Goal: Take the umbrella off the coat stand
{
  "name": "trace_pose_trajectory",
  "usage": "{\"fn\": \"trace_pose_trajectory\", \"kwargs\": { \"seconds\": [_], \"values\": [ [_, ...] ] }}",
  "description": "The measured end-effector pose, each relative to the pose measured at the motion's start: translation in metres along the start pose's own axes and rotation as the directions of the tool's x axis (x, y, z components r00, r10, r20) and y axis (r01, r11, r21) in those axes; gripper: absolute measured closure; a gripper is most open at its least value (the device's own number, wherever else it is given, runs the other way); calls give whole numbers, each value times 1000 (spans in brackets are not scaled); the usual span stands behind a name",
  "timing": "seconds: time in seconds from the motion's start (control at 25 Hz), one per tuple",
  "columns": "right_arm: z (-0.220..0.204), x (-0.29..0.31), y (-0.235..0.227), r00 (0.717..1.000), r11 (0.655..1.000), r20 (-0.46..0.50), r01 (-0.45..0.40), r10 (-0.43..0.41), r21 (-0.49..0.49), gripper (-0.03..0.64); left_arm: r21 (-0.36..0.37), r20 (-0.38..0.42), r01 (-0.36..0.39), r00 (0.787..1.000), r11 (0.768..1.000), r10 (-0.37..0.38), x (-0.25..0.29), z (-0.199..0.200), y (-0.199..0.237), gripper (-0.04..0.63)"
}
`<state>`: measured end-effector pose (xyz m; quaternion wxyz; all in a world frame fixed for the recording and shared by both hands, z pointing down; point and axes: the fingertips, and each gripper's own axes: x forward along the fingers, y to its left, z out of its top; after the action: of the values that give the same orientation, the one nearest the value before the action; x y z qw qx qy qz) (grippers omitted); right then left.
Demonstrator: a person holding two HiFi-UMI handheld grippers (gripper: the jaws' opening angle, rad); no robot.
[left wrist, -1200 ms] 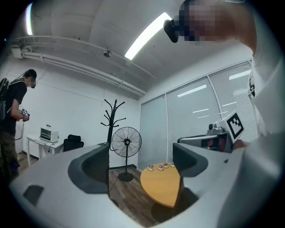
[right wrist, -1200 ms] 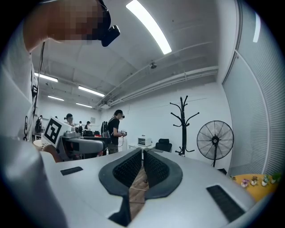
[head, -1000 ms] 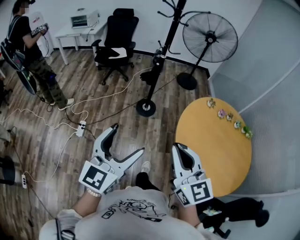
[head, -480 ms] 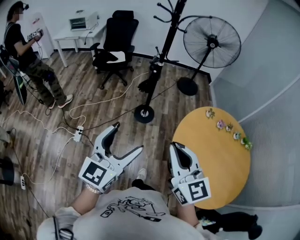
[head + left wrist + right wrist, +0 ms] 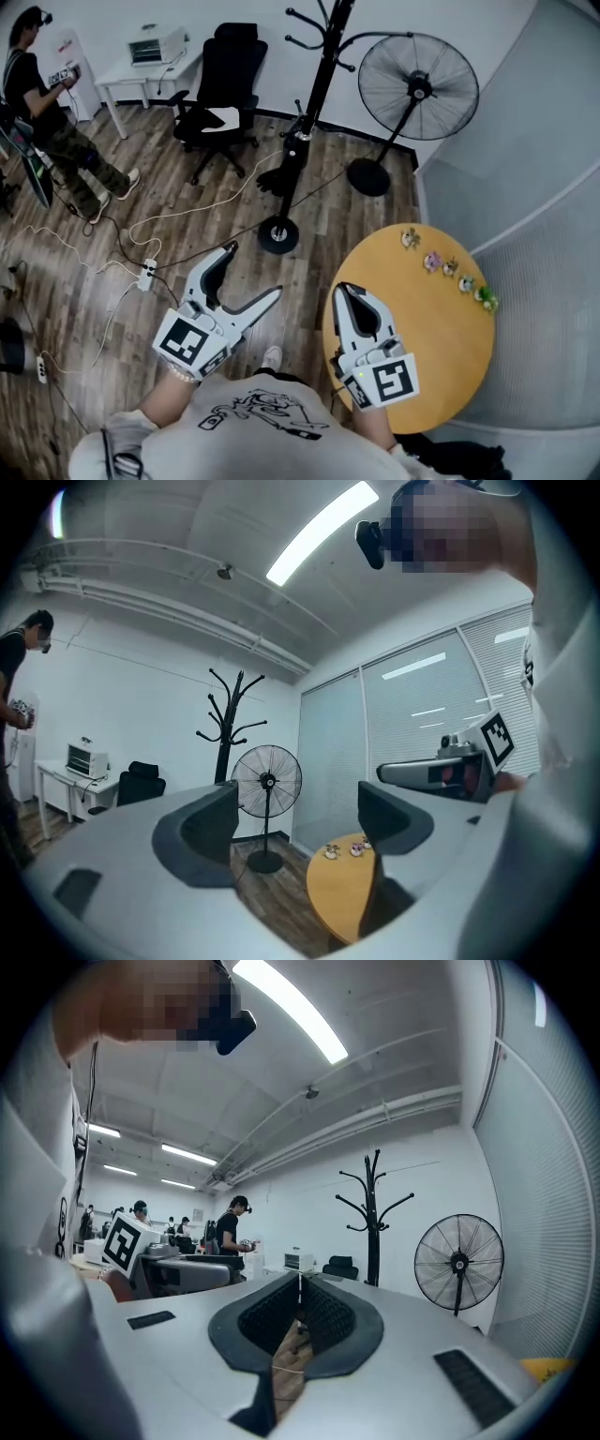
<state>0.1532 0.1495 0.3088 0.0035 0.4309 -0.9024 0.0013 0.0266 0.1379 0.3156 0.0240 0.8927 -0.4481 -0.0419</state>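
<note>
A black coat stand point(image 5: 314, 89) rises from a round base point(image 5: 278, 236) on the wood floor, ahead of both grippers. A dark folded umbrella point(image 5: 289, 155) hangs low along its pole. My left gripper point(image 5: 251, 274) is held level and aims toward the base. Its jaws stand wide and are closing, with nothing between them. My right gripper point(image 5: 345, 291) is shut and empty, over the edge of the round table point(image 5: 412, 356). The stand point(image 5: 225, 726) shows far off in the left gripper view and again, as the stand point(image 5: 373, 1215), in the right gripper view. The umbrella shows in neither of those views.
A pedestal fan point(image 5: 417, 89) stands right of the coat stand. A black office chair point(image 5: 225, 80) and a white desk point(image 5: 155, 58) are at the back left. Cables and a power strip point(image 5: 147, 274) lie on the floor. A person point(image 5: 47, 103) stands far left. Small figures point(image 5: 445, 267) sit on the table.
Both grippers have moved forward toward the coat stand, whose base now sits closer in the head view. The left jaws have narrowed slightly.
</note>
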Motion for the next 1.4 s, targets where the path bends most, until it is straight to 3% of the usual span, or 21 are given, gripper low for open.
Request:
{"fn": "trace_pose_trajectory", "kwargs": {
  "seconds": [0.48,0.96,1.4],
  "values": [
    [-3,1,-55,999,999,3,-34,34,12,600,22,-11,-6,1000,1000,6,59,-10,-14,199],
    [-6,7,-72,997,997,5,-79,79,24,600,38,-26,-15,1000,999,15,82,-16,-19,201],
    [-12,33,-78,995,995,-8,-95,95,17,600,35,-14,-35,999,999,35,93,-18,7,202]
  ]
}}
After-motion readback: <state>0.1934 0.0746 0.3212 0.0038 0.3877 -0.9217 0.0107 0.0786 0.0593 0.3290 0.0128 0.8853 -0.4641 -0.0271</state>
